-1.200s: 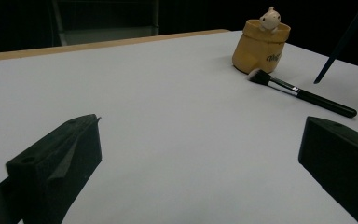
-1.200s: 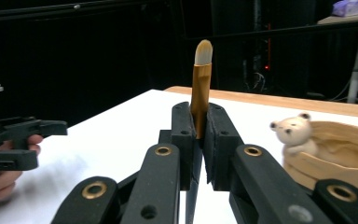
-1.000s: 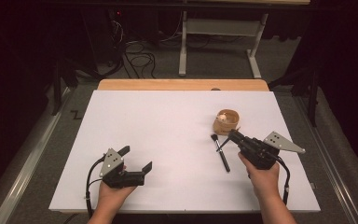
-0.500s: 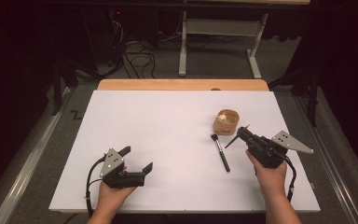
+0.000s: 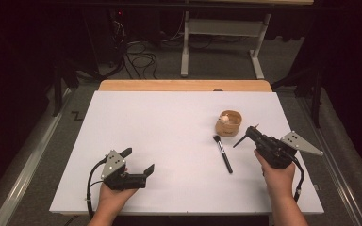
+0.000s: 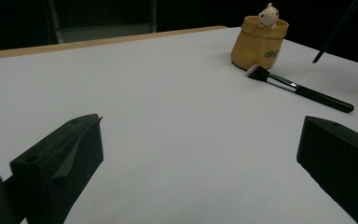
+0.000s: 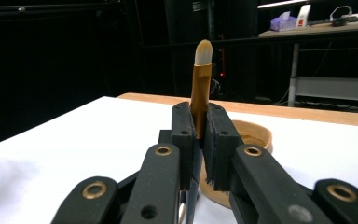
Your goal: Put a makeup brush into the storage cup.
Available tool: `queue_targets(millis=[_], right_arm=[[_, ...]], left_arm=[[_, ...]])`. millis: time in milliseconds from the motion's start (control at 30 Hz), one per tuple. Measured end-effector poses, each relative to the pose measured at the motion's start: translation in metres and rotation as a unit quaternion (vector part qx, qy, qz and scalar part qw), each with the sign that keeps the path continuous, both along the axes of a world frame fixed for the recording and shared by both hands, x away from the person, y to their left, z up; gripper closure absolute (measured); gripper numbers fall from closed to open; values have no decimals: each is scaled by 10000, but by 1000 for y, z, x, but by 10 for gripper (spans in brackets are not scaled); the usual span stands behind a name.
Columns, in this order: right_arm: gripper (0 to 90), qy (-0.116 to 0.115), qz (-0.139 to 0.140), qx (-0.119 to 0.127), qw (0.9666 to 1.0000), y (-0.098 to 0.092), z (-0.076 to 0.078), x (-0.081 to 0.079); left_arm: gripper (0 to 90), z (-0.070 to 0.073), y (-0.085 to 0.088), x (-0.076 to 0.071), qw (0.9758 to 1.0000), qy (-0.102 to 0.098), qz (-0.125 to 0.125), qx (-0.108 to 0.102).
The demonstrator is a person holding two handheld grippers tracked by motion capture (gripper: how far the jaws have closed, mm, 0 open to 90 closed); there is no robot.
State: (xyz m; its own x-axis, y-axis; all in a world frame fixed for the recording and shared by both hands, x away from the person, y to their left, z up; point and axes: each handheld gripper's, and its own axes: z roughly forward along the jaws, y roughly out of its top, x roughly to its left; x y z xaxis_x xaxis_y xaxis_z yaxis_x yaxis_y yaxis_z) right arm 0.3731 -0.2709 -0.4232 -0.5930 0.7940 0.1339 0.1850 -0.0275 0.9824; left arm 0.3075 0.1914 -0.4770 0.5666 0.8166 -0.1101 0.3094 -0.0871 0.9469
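Tongs first. The right gripper (image 7: 198,140) is squeezed shut on a small brush (image 7: 200,88) with a gold neck. The soft tip of that brush points up past the jaws, and its dark handle hangs out below them, toward the table. From above, the right gripper (image 5: 250,133) sits just beside the little tan cup (image 5: 229,123), on the cup's right side. The cup stands upright, with a tiny white figure on its rim. I think the brush is meant to go in this cup. For that, the brush must move a bit to the left and then come down into the cup's open top. The right hand is much nearer to the cup than the left.

The left gripper (image 5: 139,160) is open and holds nothing. It rests low on the white table (image 5: 169,122), well apart from the cup.

A second brush, the black brush (image 5: 222,153), lies flat on the table between the two grippers, its fluffy end near the cup.
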Motion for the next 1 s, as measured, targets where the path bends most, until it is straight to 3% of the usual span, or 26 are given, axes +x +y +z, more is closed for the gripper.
queue_targets(millis=[267, 700, 1000], right_arm=[[850, -126, -157, 115, 9997, -6, 4, 3], [850, -212, -232, 72, 9995, -1, 10, 13], [851, -302, -308, 27, 9991, 3, 24, 19]], left_arm=[[12, -1, 0, 0, 10000, 32, -40, 45], [14, -1, 2, 1, 10000, 48, -32, -8], [15, 0, 3, 0, 10000, 34, 4, -44]])
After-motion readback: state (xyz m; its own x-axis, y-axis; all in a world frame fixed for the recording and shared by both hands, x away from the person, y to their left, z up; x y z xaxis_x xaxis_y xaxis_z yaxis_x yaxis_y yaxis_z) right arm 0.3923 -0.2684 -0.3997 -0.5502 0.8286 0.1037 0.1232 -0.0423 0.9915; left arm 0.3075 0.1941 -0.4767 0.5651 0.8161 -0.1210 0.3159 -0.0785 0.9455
